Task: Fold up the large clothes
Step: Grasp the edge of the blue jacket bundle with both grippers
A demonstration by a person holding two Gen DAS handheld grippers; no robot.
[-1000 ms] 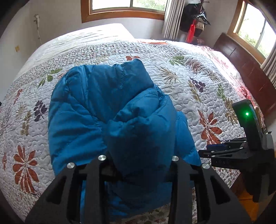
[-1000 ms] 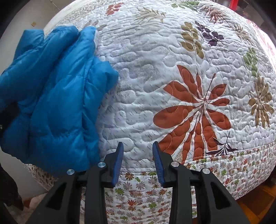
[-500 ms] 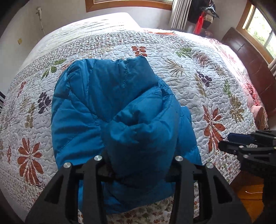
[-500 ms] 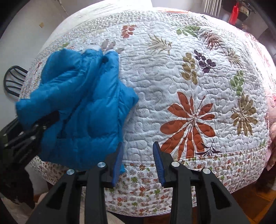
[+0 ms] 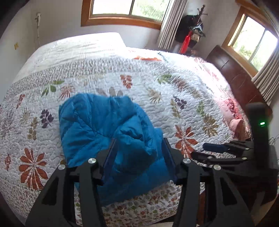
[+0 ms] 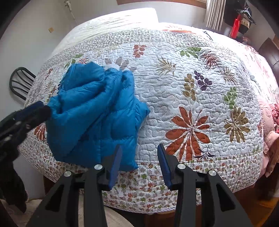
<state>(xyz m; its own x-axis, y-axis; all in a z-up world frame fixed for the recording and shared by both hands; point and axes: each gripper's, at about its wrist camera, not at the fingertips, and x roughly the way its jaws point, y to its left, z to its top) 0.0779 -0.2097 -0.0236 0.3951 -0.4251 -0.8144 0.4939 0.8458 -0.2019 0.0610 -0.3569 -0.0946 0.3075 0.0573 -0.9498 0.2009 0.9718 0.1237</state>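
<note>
While both wrist views were sharp enough to read, here's what showed, near to far:

Left gripper: the left gripper (image 5: 139, 153) had its jaws spread wide, with a puffed bulge of the blue jacket (image 5: 111, 132) sitting between the blue pads (image 5: 109, 157). The fabric reached both pads, but whether it was pinched or only resting there I couldn't tell. The right wrist view showed only one fingertip at the jacket's left side.

Right gripper: the right gripper (image 6: 139, 164) was spread apart with nothing between the pads. Its left finger (image 6: 114, 165) overlapped the jacket's near right corner in view; the right finger hung in front of the quilt border.

Jacket: bunched into a rough bundle on the near left part of the bed, its lower edge draped over the bed's front edge (right wrist view shows this best). Quilted, puffy, creased into several lumps.

Quilt: white floral quilt (image 6: 200, 97) covering the whole bed; a large rust-coloured flower (image 6: 189, 130) lay just right of the jacket.

Left of bed: dark chair back (image 6: 21, 83) against the wall.

Far side: wooden-framed window (image 5: 125, 12), curtain (image 5: 171, 24), dark headboard (image 5: 237, 73) at right.
</note>
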